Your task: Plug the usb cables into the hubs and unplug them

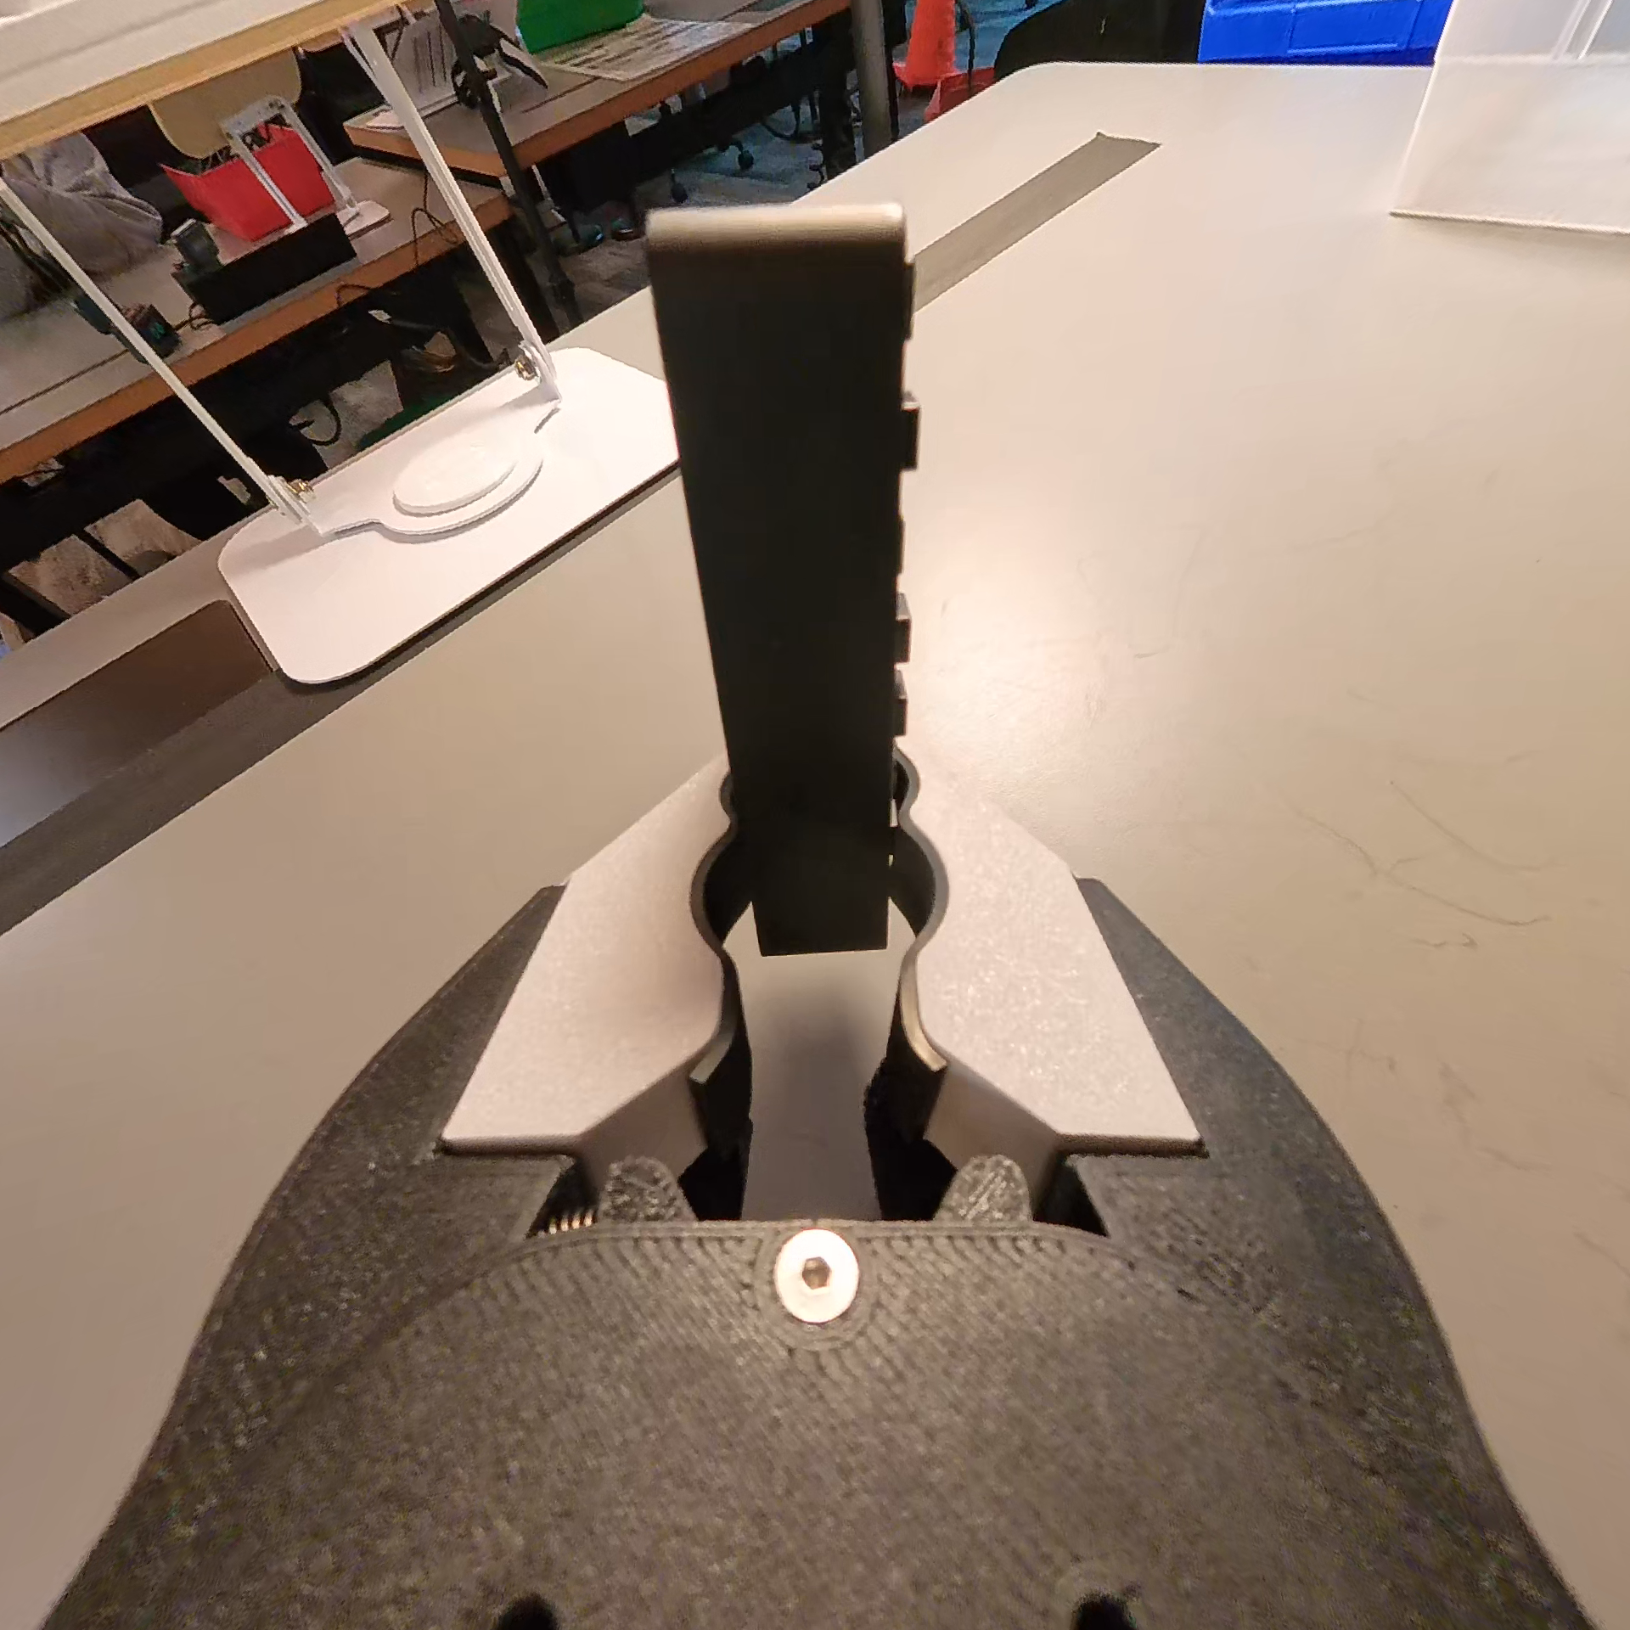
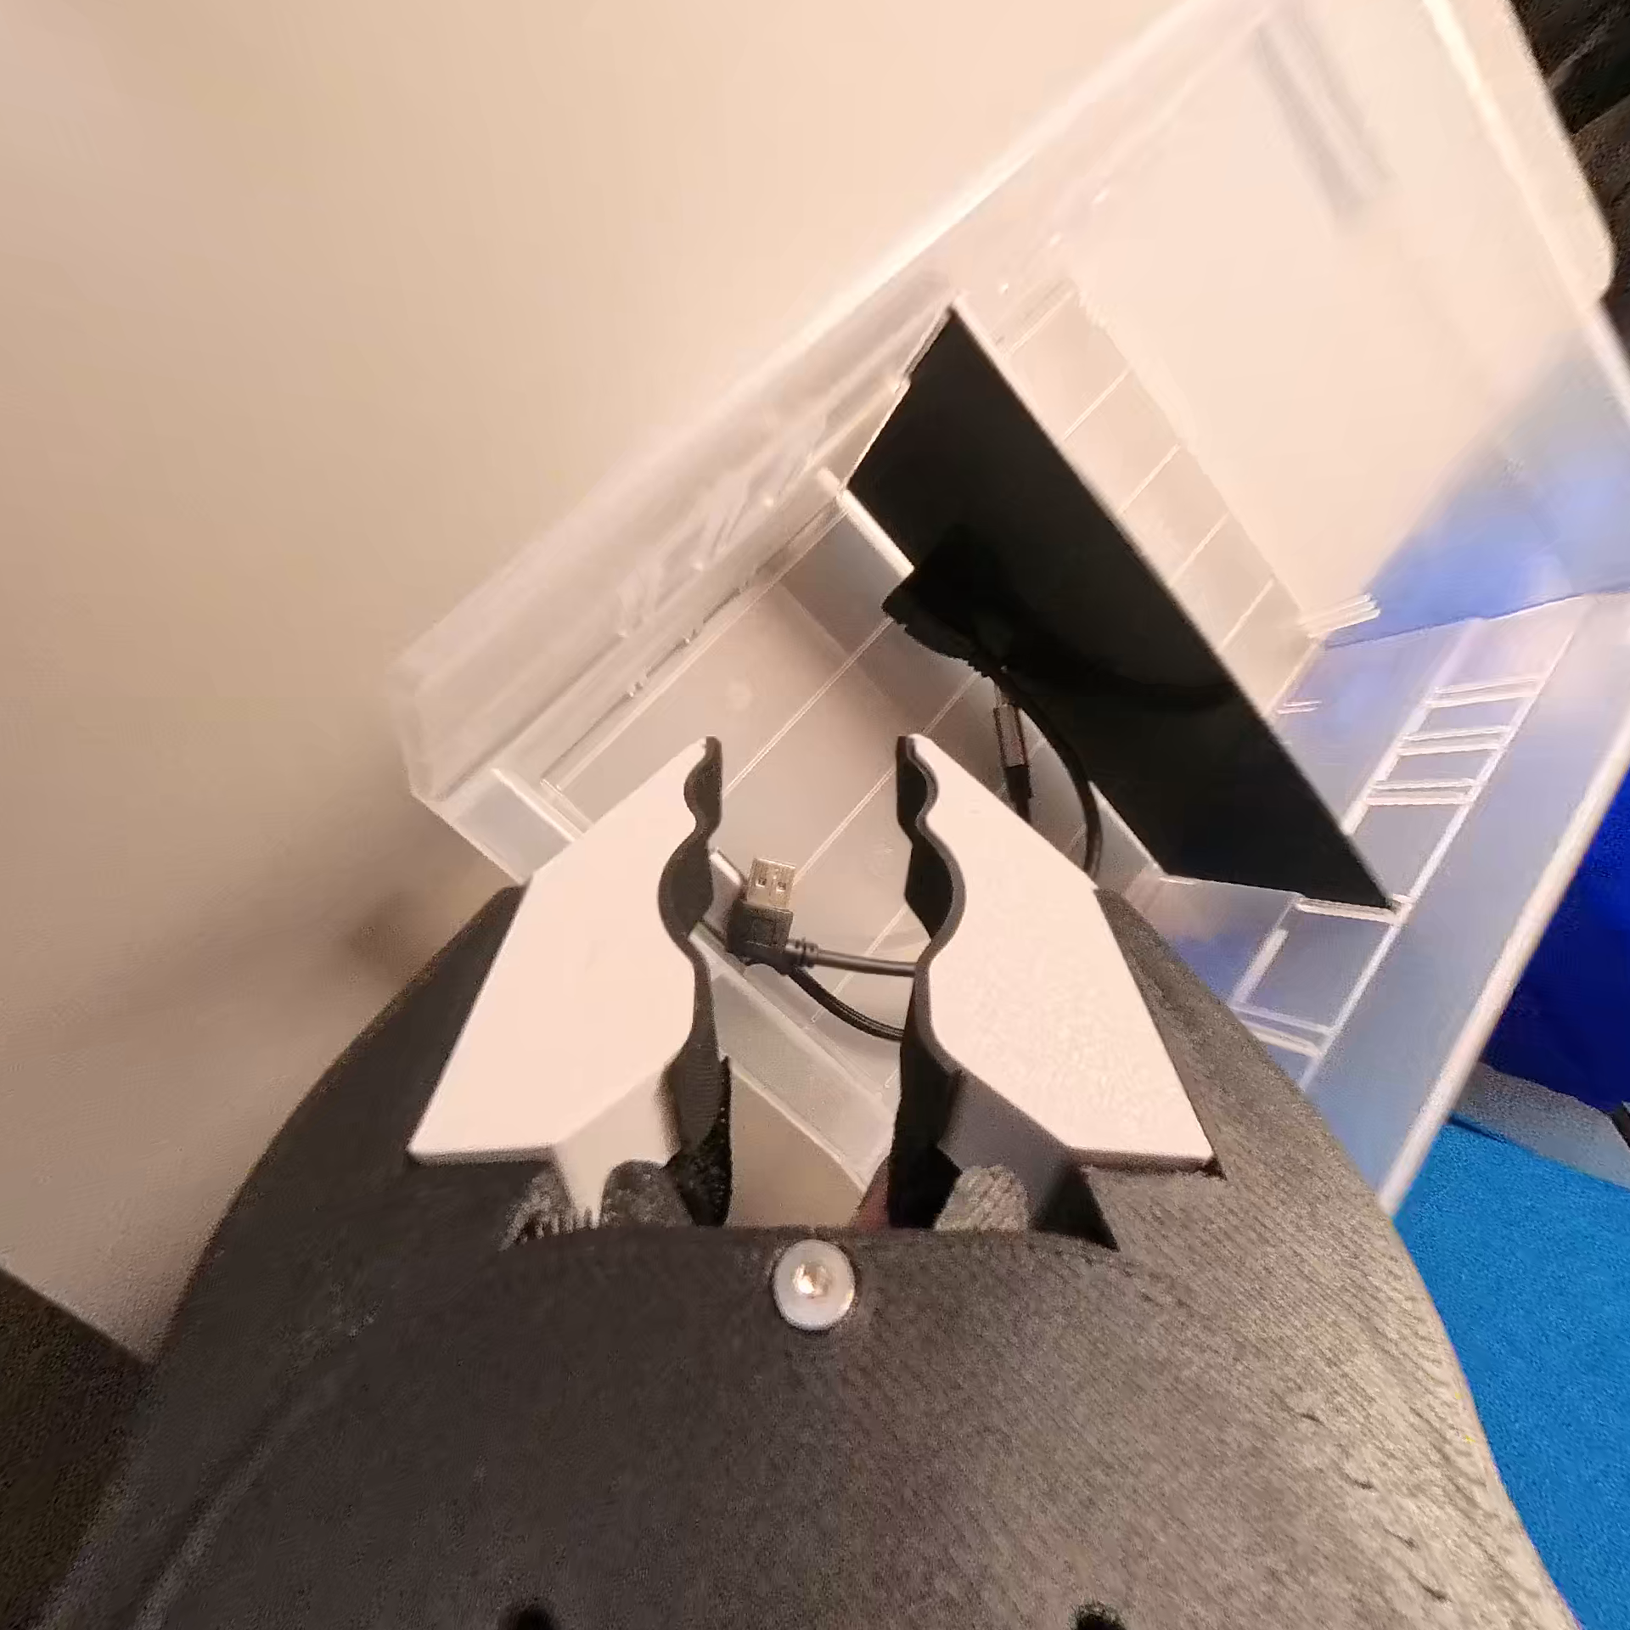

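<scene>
Left gripper (image 1: 816,794) clamped tight, pointing forward; right gripper (image 2: 807,767) parted, angled downward

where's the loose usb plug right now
In the right wrist view, the usb plug lies inside the clear bin, between the open right gripper fingers, nearer the left finger.

Each handheld tool had a rounded black body of ridged, layered printed plastic with one silver hex-socket screw at its centre. The left gripper (image 1: 816,794) and the right gripper (image 2: 807,758) both carried pale grey angular fingers with dark, wavy scalloped inner edges.
</scene>
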Demonstrator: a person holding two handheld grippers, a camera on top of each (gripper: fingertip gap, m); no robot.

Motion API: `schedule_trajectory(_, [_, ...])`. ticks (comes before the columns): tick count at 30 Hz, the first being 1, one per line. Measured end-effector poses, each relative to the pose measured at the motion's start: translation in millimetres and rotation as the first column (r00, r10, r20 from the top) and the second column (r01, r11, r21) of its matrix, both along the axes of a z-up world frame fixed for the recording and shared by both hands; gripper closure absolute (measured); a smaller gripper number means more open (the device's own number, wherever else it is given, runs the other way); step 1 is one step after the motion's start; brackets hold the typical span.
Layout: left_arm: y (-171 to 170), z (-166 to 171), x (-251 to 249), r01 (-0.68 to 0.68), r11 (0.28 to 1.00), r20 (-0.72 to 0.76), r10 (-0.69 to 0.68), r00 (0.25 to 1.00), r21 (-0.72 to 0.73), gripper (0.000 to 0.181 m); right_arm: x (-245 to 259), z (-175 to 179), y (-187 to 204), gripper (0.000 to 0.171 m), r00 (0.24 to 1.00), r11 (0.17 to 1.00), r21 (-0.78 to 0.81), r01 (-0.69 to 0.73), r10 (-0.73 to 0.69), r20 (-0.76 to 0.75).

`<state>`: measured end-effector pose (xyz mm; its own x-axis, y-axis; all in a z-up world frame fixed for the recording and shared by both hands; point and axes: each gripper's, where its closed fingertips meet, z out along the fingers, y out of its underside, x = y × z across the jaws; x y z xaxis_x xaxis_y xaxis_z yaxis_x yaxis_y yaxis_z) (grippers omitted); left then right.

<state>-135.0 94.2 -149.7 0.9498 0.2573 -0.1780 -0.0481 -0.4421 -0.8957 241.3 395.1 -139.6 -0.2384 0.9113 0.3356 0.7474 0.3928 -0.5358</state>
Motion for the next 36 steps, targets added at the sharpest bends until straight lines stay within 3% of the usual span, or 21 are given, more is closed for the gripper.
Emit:
schedule_trajectory(7, [9, 4, 22, 0.086, 0.995, 0.067, -0.089, 0.994, 0.043, 0.152, -18, 75, -17, 0.128, 0.975, 0.994, 0.104, 0.038, -0.014, -0.223])
schedule_trajectory(11, [20, 18, 62, 0.239, 0.956, 0.209, -0.272, 0.939, 0.171, 0.152, -66, 93, -82, 0.128, 0.947, 0.991, 0.106, -0.084, 0.113, -0.302])
schedule_trajectory(14, [22, 30, 101, 0.383, 0.879, 0.345, -0.467, 0.814, 0.285, 0.152, -111, 89, -149, 0.126, 0.91, 0.969, 0.017, -0.245, 0.236, -0.341])
schedule_trajectory(17, [18, 38, 134, 0.519, 0.778, 0.372, -0.626, 0.686, 0.353, 0.152, -156, 77, -215, 0.122, 0.859, 0.903, -0.126, -0.411, 0.336, -0.387])
schedule_trajectory(20, [10, 43, 161, 0.627, 0.681, 0.339, -0.732, 0.591, 0.379, 0.152, -195, 69, -268, 0.115, 0.819, 0.801, -0.308, -0.513, 0.35, -0.454])
schedule_trajectory(25, [-1, 49, 180, 0.704, 0.583, 0.296, -0.813, 0.502, 0.406, 0.152, -230, 66, -323, 0.112, 0.795, 0.619, -0.524, -0.585, 0.306, -0.524])
schedule_trajectory(28, [-3, 47, 183, 0.721, 0.567, 0.3, -0.823, 0.482, 0.398, 0.152, -237, 64, -338, 0.135, 0.777, 0.603, -0.514, -0.61, 0.33, -0.536])
schedule_trajectory(30, [-3, 50, 181, 0.707, 0.567, 0.313, -0.824, 0.473, 0.423, 0.15, -237, 66, -338, 0.141, 0.766, 0.629, -0.47, -0.619, 0.349, -0.541])
schedule_trajectory(33, [5, 53, 164, 0.623, 0.637, 0.342, -0.77, 0.538, 0.453, 0.135, -237, 72, -317, 0.146, 0.768, 0.735, -0.344, -0.584, 0.362, -0.528])
schedule_trajectory(36, [7, 56, 151, 0.569, 0.662, 0.363, -0.747, 0.557, 0.488, 0.133, -230, 96, -270, 0.146, 0.779, 0.835, -0.21, -0.508, 0.342, -0.525])
